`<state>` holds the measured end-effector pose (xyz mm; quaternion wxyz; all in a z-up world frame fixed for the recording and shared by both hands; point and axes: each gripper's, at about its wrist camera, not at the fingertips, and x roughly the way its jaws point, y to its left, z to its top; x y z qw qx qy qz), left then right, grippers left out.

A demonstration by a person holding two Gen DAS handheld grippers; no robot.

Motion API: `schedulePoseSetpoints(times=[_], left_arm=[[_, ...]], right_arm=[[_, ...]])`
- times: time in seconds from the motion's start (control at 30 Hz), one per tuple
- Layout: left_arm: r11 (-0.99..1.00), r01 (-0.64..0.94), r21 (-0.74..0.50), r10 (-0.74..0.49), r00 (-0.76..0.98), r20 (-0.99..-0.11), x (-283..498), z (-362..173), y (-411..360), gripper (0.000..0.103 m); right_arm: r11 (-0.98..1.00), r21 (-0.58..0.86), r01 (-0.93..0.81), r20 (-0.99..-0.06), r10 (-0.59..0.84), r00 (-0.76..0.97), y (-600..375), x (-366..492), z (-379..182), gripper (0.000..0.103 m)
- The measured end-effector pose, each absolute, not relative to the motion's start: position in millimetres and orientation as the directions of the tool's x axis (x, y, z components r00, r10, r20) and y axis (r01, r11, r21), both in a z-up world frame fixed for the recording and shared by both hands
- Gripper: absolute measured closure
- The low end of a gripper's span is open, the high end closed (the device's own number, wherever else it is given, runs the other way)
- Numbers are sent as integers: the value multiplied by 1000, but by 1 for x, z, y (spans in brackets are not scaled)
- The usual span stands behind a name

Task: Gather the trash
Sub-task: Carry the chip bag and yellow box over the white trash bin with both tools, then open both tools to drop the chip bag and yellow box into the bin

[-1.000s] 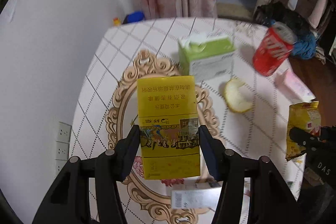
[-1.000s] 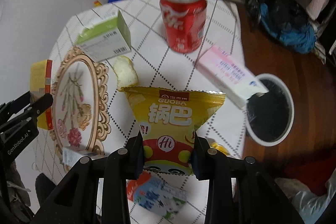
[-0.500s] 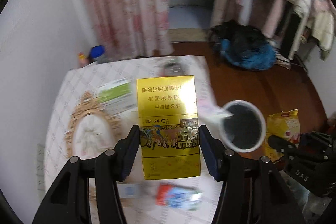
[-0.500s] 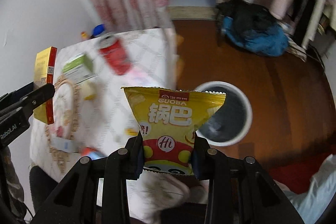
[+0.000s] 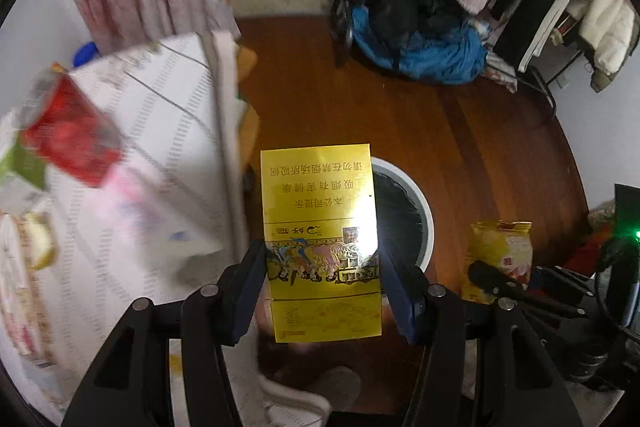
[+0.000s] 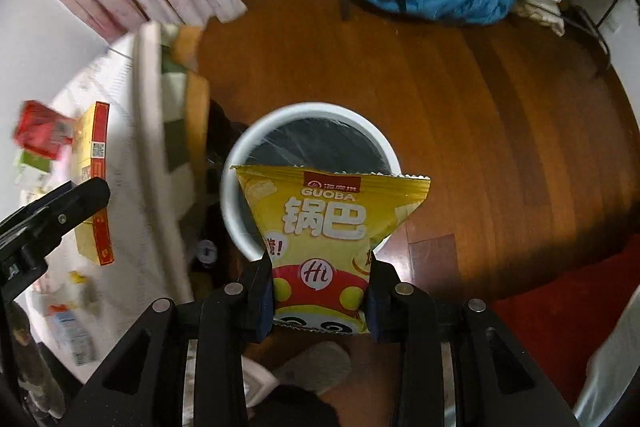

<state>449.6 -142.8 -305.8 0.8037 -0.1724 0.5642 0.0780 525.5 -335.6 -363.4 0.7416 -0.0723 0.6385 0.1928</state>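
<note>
The right gripper (image 6: 320, 295) has its fingers clenched on the lower end of a yellow snack bag (image 6: 326, 223), long axis running toward 12 o'clock, its top edge overlapping the white-rimmed trash bin (image 6: 240, 155) on the wooden floor. That hand looks nearer the drop. The left gripper (image 5: 322, 291) grips a yellow cigarette pack (image 5: 320, 227), also pointing to 12, with the bin (image 5: 426, 215) just past it at about 2 o'clock. On the counter (image 5: 160, 131) at 9 o'clock a blurred red can (image 5: 72, 143) remains.
</note>
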Motion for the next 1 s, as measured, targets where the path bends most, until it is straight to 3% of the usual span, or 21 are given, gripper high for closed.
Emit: schedulePoseSetpoints(times=[0.4,0.73,0.77,0.83,0.9,0.93,1.0], left_arm=[[929,-316,-193,-121,235,-965,490,-388,-170,50],[930,-313,-191,-133,197,-971,494,-410,-172,49],[929,-316,-194,-136,195,-971,495,-412,-172,49],[929,-321,-181,-125,188,-974,494,-413,-172,49],[933,-318,-169,-113,187,-976,493,-411,-173,45],[933,-319,-164,-108,186,-977,493,-412,-173,29],[936,-320,-145,-86,190,-978,492,-409,-172,7]], right_arm=[[803,107,-586,-990,141,12,-325,584,-469,66],[761,69,-645,-996,84,-7,-317,592,-495,64],[766,66,-640,-997,78,-9,-317,592,-495,61],[780,53,-623,-998,64,-5,-318,593,-496,29],[798,48,-600,-998,60,0,-321,594,-493,22],[805,40,-592,-999,53,4,-321,594,-492,17],[826,28,-563,-999,41,10,-326,595,-489,8]])
